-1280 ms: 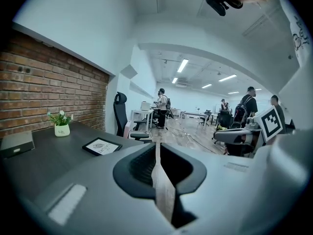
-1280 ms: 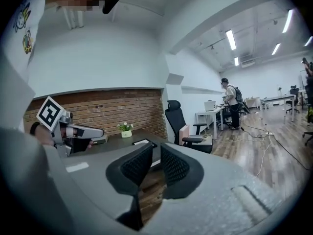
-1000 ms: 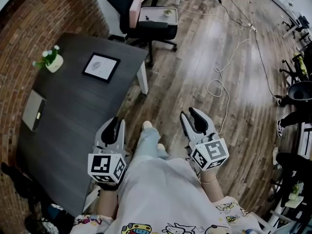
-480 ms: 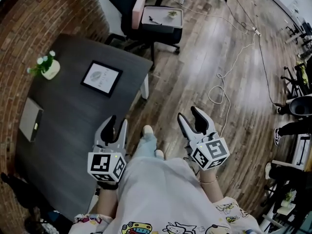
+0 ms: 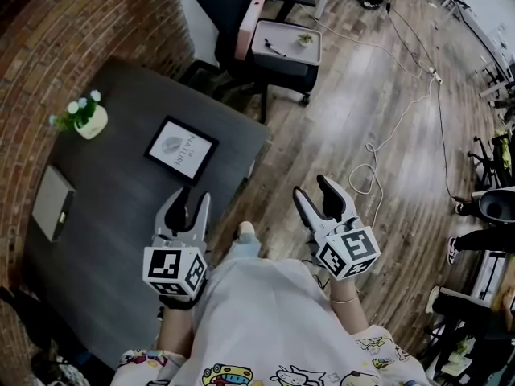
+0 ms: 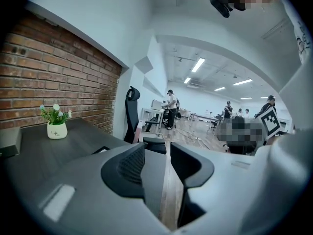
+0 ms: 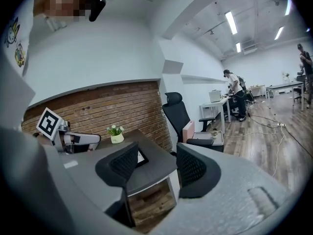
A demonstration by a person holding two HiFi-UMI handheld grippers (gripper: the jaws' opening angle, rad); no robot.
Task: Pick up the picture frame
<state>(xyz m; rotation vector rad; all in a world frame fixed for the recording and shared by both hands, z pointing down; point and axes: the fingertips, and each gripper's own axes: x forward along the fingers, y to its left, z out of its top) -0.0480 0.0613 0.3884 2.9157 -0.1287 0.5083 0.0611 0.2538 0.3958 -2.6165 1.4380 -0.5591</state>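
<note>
Picture frame (image 7: 142, 156) peeks out behind right claw (image 7: 156, 147), mostly hidden.

The black picture frame (image 5: 182, 149) lies flat on the dark table, holding a pale print, seemingly a leaf.

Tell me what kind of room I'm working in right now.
Most likely an open-plan office or lab: a dark desk against a brick wall, a black office chair beside it, and farther back more desks with people under ceiling strip lights.
</note>
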